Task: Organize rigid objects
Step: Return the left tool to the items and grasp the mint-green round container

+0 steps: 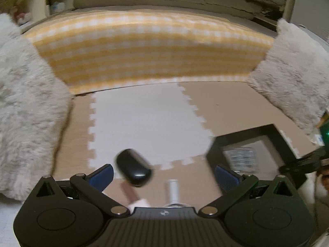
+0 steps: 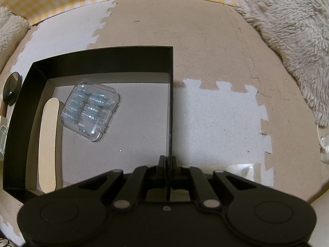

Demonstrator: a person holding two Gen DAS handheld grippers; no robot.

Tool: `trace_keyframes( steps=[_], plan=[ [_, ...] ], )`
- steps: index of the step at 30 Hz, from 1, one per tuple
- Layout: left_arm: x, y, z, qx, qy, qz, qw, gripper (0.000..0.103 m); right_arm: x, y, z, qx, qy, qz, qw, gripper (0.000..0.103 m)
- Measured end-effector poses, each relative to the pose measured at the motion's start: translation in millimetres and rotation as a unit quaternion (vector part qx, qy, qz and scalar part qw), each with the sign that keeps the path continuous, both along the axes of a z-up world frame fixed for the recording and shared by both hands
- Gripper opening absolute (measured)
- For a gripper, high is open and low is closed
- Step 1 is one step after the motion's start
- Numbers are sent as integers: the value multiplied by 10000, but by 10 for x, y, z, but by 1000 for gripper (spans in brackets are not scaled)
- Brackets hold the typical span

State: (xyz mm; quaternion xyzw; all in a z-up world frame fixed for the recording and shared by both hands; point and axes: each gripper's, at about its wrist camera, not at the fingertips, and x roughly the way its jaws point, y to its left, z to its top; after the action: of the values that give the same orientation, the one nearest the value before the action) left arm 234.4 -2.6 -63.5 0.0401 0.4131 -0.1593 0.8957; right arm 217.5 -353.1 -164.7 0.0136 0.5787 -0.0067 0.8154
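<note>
My left gripper is open above the foam floor mat. A black oval case lies just ahead of its left finger, apart from both pads. Nearer the camera lie a brown stick and a white tube, both blurred. My right gripper is shut on the right wall of a black open box. Inside the box lie a clear plastic case of small blue parts and a stack of wooden sticks. The box also shows in the left wrist view.
A yellow checked blanket lies ahead, with fluffy grey rugs at the left and right. The black oval case shows left of the box in the right wrist view. A white cable and plug lie at the right edge.
</note>
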Motion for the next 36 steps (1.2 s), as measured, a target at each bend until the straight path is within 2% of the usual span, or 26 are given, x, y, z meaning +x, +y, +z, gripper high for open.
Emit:
trace_keyframes(
  steps=[8,15,17,21,26,28,30,33,36],
  plan=[
    [182,575,-199,-164,128,748,9970,103,-2,-2,6,-10,-3,10,10000,6],
    [320,882,-449,-245,519,941,9939,103,2,6,7,-53,1,24,10000,6],
    [335,933,-484,-206,509,978,9937,103,3,8,6,-54,2,23,10000,6],
    [356,955,-486,107,298,1029,9942,103,4,4,6,-59,2,26,10000,7],
    [413,937,-508,107,504,906,9946,103,3,9,5,-60,1,27,10000,7],
    [432,906,-530,197,595,865,9943,96,5,6,6,-64,-1,28,10000,7],
    [452,891,-578,225,760,837,9933,78,5,9,6,-65,0,29,10000,7],
    [471,882,-682,228,1021,793,9914,71,4,10,6,-63,1,26,10000,7],
    [489,889,-761,301,1159,836,9893,69,4,11,6,-60,0,24,10000,7]
  ],
)
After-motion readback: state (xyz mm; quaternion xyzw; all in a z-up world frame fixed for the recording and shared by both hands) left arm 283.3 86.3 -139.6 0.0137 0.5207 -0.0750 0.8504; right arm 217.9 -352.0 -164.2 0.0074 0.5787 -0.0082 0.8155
